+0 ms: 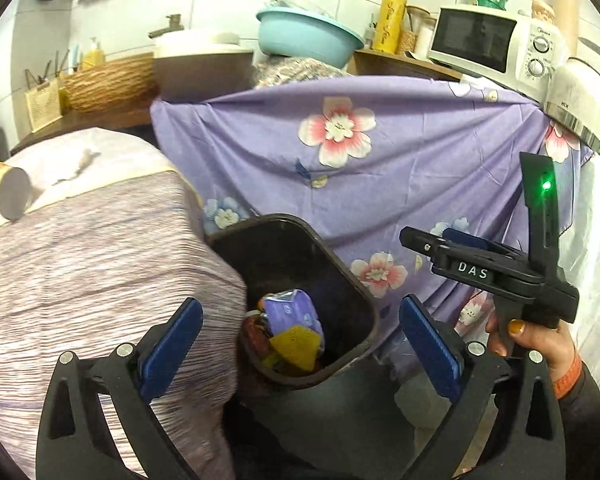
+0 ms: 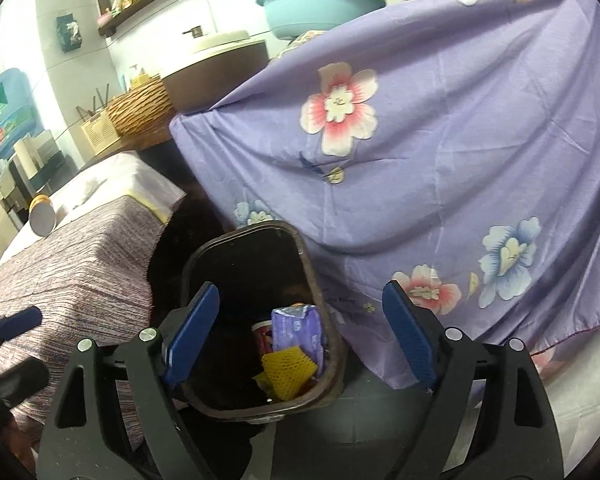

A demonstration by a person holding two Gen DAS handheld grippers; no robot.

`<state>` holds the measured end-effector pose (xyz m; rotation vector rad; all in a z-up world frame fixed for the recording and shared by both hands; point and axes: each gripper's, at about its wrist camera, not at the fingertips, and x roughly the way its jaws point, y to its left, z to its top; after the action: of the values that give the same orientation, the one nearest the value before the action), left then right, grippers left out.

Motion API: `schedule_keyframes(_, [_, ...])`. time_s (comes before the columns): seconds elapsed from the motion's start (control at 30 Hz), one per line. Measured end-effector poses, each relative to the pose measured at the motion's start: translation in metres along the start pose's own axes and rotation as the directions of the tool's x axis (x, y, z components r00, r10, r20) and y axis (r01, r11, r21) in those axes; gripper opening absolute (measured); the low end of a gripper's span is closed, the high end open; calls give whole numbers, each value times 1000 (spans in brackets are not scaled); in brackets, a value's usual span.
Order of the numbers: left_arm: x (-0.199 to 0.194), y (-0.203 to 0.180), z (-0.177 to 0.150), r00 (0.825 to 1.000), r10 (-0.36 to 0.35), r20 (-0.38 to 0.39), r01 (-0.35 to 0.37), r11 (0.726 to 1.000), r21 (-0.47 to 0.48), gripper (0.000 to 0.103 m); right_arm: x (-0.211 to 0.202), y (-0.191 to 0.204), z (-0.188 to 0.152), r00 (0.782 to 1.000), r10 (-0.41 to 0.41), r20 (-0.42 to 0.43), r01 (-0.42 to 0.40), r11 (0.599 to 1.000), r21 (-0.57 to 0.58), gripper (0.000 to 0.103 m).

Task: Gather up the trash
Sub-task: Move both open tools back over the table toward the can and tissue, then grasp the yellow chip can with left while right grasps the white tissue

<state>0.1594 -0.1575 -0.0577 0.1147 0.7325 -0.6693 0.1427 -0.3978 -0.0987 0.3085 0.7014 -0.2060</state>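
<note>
Trash bin: dark, rounded-rectangular, standing on the floor.

Left wrist view. Left tongs spread wide, nothing between the blue pads; bin mouth lies directly ahead of and below them, between the two fingers. Contents: purple packet, yellow foam net, a reddish wrapper beside it (details too dark to read). Striped cloth surface to the left of the tongs, its edge overlapping the bin rim. On that surface, far to the left, a tipped can lying on its side, flat end turned toward the camera. Floral purple cloth hangs ahead and to the right. Right tongs seen in profile to the right, held by a hand; from this angle whether they are parted cannot be told.

Right wrist view. Right tongs wide apart and empty; bin ahead and slightly left of centre, its long axis running away from the tongs. Packet and net at the near end. Can well apart, far left, on the surface.

Judgement: remaining trash is likely the can; it lies leftward, nearer the left hand.
</note>
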Motion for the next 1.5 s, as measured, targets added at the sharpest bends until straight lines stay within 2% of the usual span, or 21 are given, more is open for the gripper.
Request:
schedule_keyframes(0.17, [-22, 24, 1, 999, 50, 14, -49, 999, -13, 97, 4, 26, 4, 999, 42, -6, -42, 998, -46, 84])
schedule_keyframes(0.4, [-46, 77, -4, 983, 185, -20, -185, 982, -31, 97, 14, 78, 15, 993, 120, -22, -122, 981, -150, 84])
schedule_keyframes(0.6, [-70, 132, -6, 953, 301, -39, -303, 949, -90, 97, 28, 130, 26, 980, 192, -58, -200, 946, -254, 84])
schedule_keyframes(0.8, [-83, 180, -5, 916, 392, -83, -401, 905, -143, 97, 51, 187, 41, 959, 256, -120, -282, 890, -359, 84])
schedule_keyframes(1.03, [-87, 213, -2, 884, 453, -116, -466, 874, -139, 97, 88, 268, 69, 931, 308, -196, -365, 808, -464, 84])
schedule_keyframes(1.1, [-87, 224, 1, 880, 456, -134, -473, 870, -139, 97, 105, 292, 79, 917, 325, -230, -398, 790, -466, 84])
schedule_keyframes(1.23, [-84, 247, 4, 868, 466, -170, -491, 856, -161, 97, 138, 335, 95, 909, 321, -265, -414, 759, -503, 84])
schedule_keyframes(1.33, [-77, 261, 7, 859, 476, -191, -505, 848, -158, 97, 164, 361, 106, 916, 293, -274, -398, 750, -528, 84])
schedule_keyframes(1.4, [-76, 268, 7, 851, 486, -198, -517, 842, -154, 97, 185, 375, 114, 913, 280, -296, -400, 751, -525, 84])
schedule_keyframes(1.5, [-74, 280, 9, 853, 482, -202, -516, 838, -178, 97, 212, 389, 122, 912, 249, -325, -391, 766, -510, 84])
